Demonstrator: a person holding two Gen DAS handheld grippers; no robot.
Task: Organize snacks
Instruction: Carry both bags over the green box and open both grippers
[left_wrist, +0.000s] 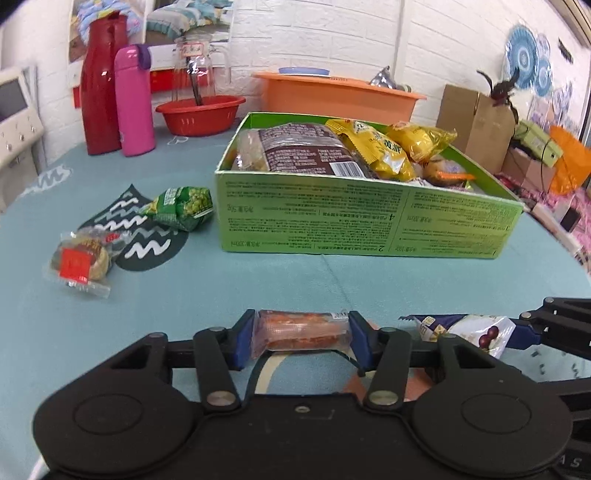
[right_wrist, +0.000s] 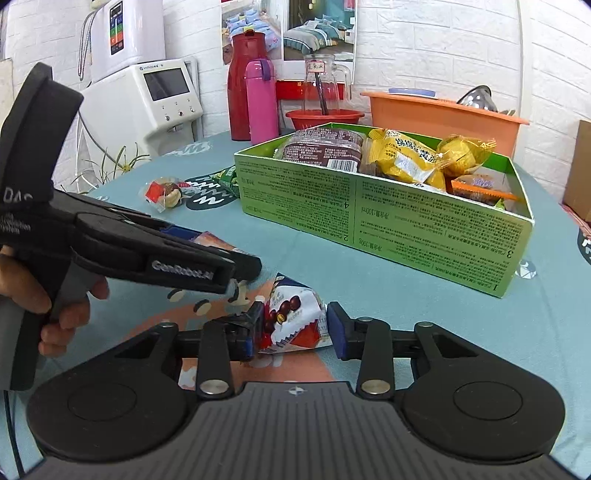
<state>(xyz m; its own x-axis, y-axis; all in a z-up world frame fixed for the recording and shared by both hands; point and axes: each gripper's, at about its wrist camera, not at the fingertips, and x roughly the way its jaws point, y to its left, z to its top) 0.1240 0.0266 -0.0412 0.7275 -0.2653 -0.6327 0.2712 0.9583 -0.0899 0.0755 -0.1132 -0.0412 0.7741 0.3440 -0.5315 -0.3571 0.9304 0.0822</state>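
My left gripper (left_wrist: 301, 341) lies low over the teal tablecloth, and its blue pads touch both ends of an orange snack pack (left_wrist: 301, 330) that rests on the cloth. My right gripper (right_wrist: 295, 332) is shut on a white and blue chocolate-ball snack pack (right_wrist: 291, 319), also low on the table; the same pack (left_wrist: 476, 330) shows just right of my left gripper. Behind both stands the open green box (left_wrist: 369, 218) with a brown pack, yellow packs and others inside. A green pea pack (left_wrist: 181, 206) and a clear-wrapped round cake (left_wrist: 81, 258) lie on the cloth left of the box.
A red flask (left_wrist: 101, 85), a pink flask (left_wrist: 133, 103), a glass jug (left_wrist: 194, 68) in a red basin (left_wrist: 199, 114) and an orange tub (left_wrist: 332, 98) stand at the back. A person's hand (right_wrist: 55, 310) holds the left gripper. A white appliance (right_wrist: 147, 103) is beyond the table's left edge.
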